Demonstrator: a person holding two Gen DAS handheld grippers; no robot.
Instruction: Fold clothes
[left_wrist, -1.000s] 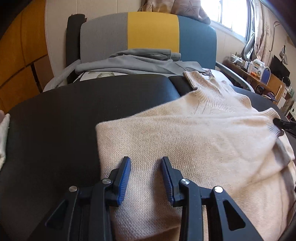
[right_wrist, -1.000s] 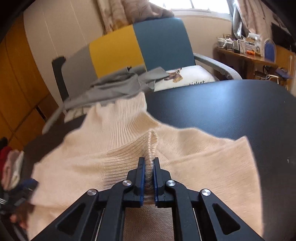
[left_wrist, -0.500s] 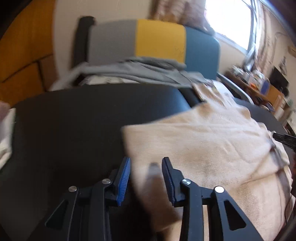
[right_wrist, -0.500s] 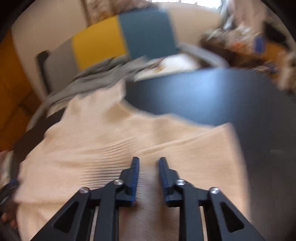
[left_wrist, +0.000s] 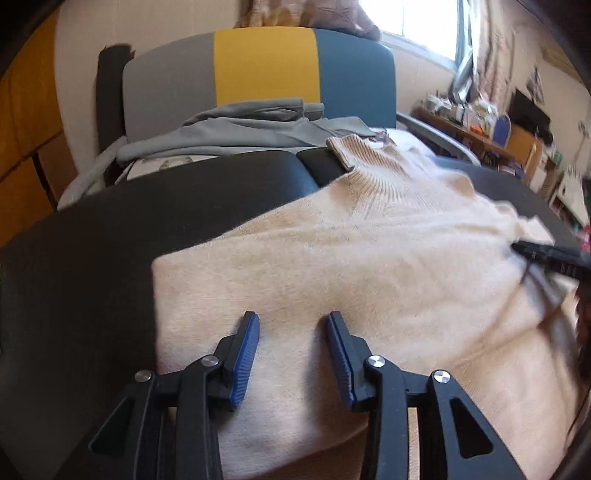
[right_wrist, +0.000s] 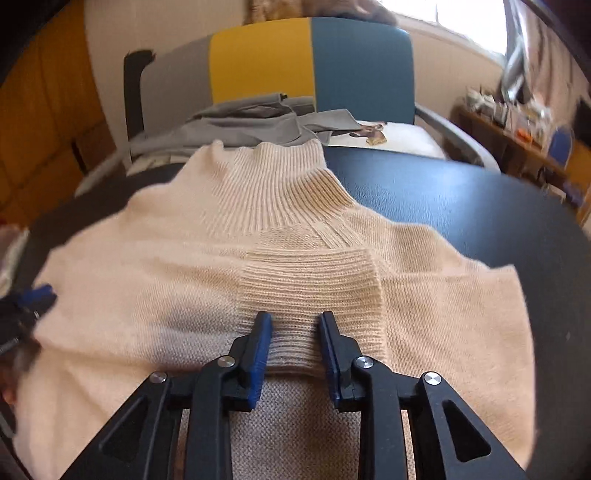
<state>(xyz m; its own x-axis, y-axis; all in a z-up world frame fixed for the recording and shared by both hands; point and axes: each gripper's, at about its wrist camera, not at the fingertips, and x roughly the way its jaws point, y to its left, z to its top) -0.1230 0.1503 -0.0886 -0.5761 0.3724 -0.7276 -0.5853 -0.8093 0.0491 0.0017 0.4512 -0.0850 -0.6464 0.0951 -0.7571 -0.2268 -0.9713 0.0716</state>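
Lying flat on a black table, a cream sweater spreads beneath both tools; the left gripper is opening wider, empty, while the right gripper stands slightly parted over a ribbed cuff, gripping nothing.

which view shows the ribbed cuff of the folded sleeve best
The right wrist view: the ribbed cuff lies flat on the cream sweater, right ahead of the right gripper. The left wrist view shows the sweater body, but the cuff cannot be made out.

Grey-yellow-teal chair behind black table; bright window; cluttered shelf right.
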